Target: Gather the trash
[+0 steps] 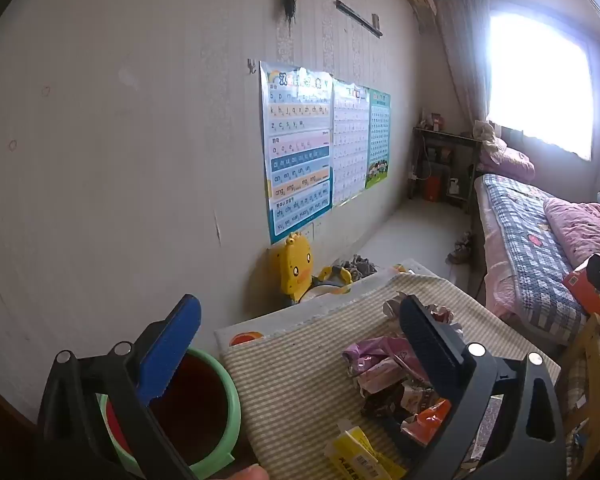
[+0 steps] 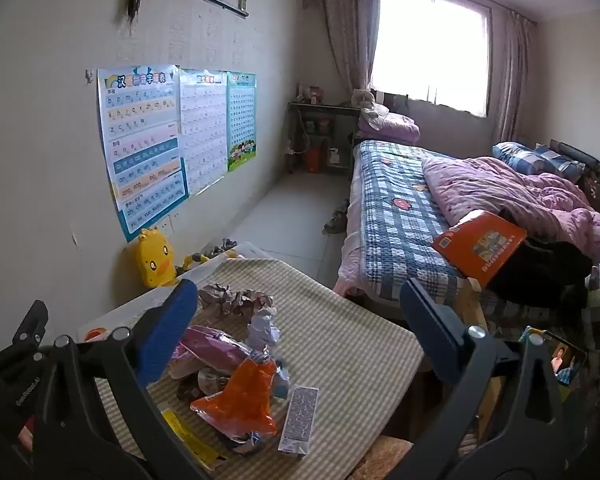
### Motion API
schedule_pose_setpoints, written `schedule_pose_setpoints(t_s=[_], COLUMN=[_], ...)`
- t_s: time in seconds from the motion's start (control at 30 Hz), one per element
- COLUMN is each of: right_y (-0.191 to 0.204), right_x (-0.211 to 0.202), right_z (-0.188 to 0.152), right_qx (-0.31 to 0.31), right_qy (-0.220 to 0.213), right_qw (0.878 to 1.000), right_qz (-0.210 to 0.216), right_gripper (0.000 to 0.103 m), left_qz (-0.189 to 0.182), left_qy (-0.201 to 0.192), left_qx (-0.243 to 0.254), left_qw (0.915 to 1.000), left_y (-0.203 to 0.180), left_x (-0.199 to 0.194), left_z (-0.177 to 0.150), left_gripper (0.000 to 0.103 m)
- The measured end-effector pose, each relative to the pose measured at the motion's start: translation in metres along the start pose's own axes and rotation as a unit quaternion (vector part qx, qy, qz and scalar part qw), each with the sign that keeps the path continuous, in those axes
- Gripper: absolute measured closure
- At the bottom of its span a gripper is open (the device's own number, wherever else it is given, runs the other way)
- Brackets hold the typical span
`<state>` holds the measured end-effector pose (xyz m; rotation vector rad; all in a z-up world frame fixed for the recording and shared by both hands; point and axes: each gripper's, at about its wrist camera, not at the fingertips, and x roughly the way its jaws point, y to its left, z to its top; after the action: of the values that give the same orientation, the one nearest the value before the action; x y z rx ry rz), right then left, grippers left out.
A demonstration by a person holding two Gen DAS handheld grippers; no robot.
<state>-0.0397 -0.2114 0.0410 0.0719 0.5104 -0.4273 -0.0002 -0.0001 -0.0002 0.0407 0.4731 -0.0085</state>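
Observation:
A pile of trash lies on a table with a striped cloth: crumpled paper, a purple wrapper, an orange wrapper, a small white box and a yellow box. The pile also shows in the left wrist view. A green bin with a dark inside stands left of the table. My left gripper is open and empty, above the bin and the table edge. My right gripper is open and empty, above the pile.
A yellow duck toy stands by the wall with posters. A bed with a plaid cover and purple quilt is on the right, with an orange book on it. A shelf stands under the window.

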Motion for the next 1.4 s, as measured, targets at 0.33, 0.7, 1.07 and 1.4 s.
schedule_pose_setpoints(t_s=[0.33, 0.7, 1.07, 1.4], right_y=[0.0, 0.004, 0.002, 0.001], right_x=[0.005, 0.003, 0.006, 0.005], right_z=[-0.002, -0.005, -0.008, -0.008], right_qx=[-0.003, -0.006, -0.003, -0.002], right_qy=[0.001, 0.003, 0.005, 0.007], right_qw=[1.0, 1.0, 1.0, 1.0], right_qz=[0.0, -0.004, -0.003, -0.004], right_gripper=[0.004, 0.004, 0.004, 0.004], left_qz=[-0.002, -0.002, -0.004, -0.008], left_qy=[0.007, 0.016, 0.018, 0.023], left_qx=[-0.003, -0.005, 0.004, 0.006], left_qw=[1.0, 0.9999, 0.9998, 0.9997], left_y=[0.0, -0.002, -0.007, -0.008], left_x=[0.001, 0.001, 0.001, 0.001], left_z=[-0.001, -0.008, -0.006, -0.006], left_gripper=[0.008, 0.008, 0.008, 0.008])
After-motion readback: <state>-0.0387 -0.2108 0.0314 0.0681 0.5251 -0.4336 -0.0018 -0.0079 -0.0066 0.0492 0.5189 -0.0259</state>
